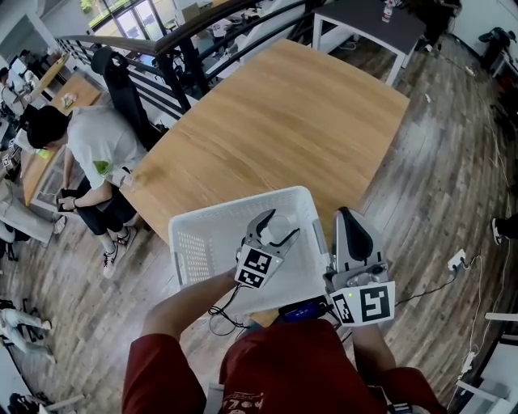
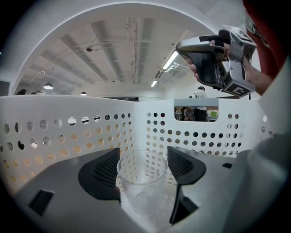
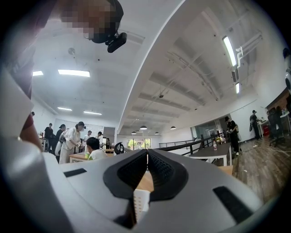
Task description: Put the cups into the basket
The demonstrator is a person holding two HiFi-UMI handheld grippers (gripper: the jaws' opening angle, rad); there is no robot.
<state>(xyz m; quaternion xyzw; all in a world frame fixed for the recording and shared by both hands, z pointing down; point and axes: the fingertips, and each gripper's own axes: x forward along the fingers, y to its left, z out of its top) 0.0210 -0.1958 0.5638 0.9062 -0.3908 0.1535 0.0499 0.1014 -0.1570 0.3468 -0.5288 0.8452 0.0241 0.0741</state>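
Note:
A white perforated basket (image 1: 243, 204) stands on the wooden table (image 1: 283, 121) at its near edge. My left gripper (image 1: 273, 222) reaches down inside it. In the left gripper view a clear plastic cup (image 2: 142, 182) stands upright on the basket floor between the dark pads (image 2: 102, 173), which flank its rim without squeezing it, so the left gripper (image 2: 143, 166) is open. My right gripper (image 1: 348, 214) hovers just right of the basket, outside it. Its jaws meet in a line and hold nothing (image 3: 146, 168). A bit of the basket (image 3: 141, 202) shows below them.
The basket wall (image 2: 191, 127) rises all round the left gripper. A person in a white shirt (image 1: 97, 154) bends by the table's left side, near a black chair (image 1: 121, 81) and a railing. A dark table (image 1: 372, 20) stands beyond. Cables (image 1: 453, 267) lie on the wood floor.

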